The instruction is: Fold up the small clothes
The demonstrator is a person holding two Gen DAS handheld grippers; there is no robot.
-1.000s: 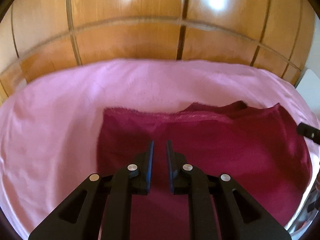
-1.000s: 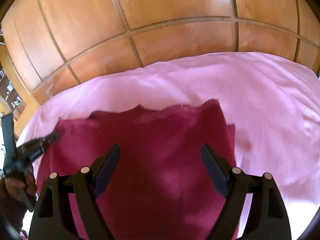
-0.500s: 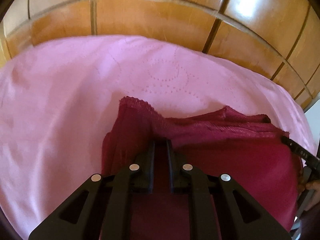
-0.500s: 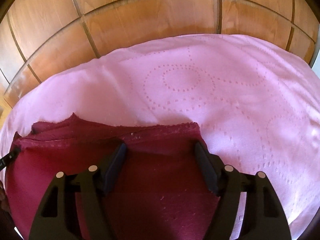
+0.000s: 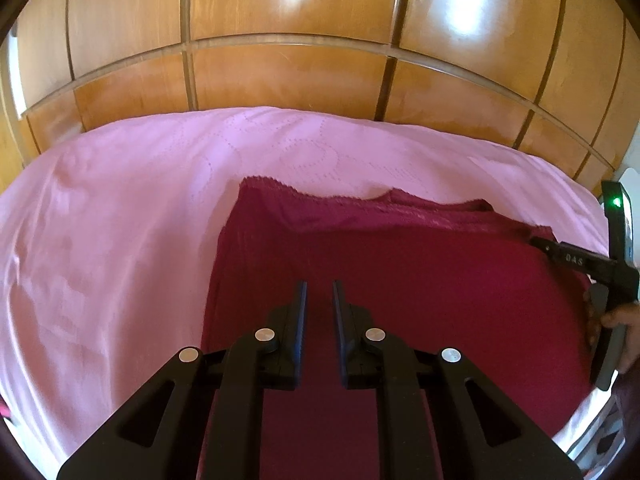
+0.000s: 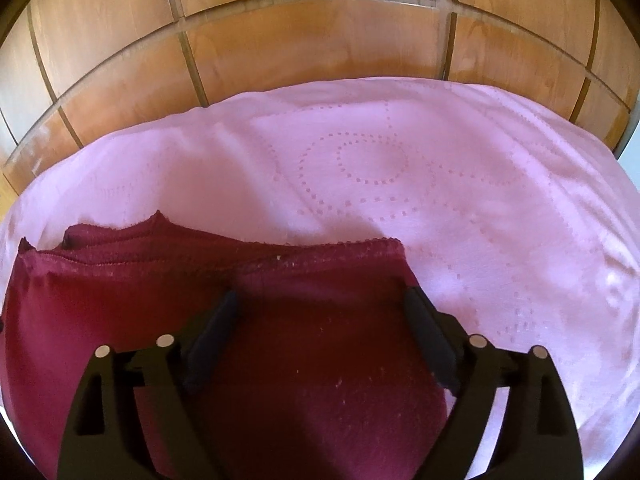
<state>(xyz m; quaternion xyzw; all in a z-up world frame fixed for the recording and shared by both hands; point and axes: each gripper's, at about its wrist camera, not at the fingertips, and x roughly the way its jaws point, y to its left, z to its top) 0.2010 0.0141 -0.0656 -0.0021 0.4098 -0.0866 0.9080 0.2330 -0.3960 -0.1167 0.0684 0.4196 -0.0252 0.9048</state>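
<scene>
A dark red garment (image 5: 400, 280) lies folded on the pink bedspread (image 5: 120, 220), its scalloped far edge stacked in layers. My left gripper (image 5: 318, 292) hovers over the garment's left part. Its jaws are shut to a narrow slit with nothing between them. In the right wrist view, my right gripper (image 6: 320, 296) stands over the garment (image 6: 312, 380) near its right far corner. Its jaws are opening wide, the cloth lies flat beneath them and the pads do not press on it. One finger of the right gripper (image 5: 572, 258) reaches in at the garment's right edge, with a hand (image 5: 624, 320) behind it.
The pink bedspread (image 6: 460, 180), stitched with dotted circles, stretches beyond the garment on the left, right and far sides. A glossy wooden panelled wall (image 5: 280, 80) rises right behind the bed. A green light (image 5: 616, 202) glows on the right gripper's body.
Half a second ago my left fingertips were against the lifted, bunched far-left corner of the garment; they have pulled back and the cloth lies flat. The right jaws narrowed, then spread wider.
</scene>
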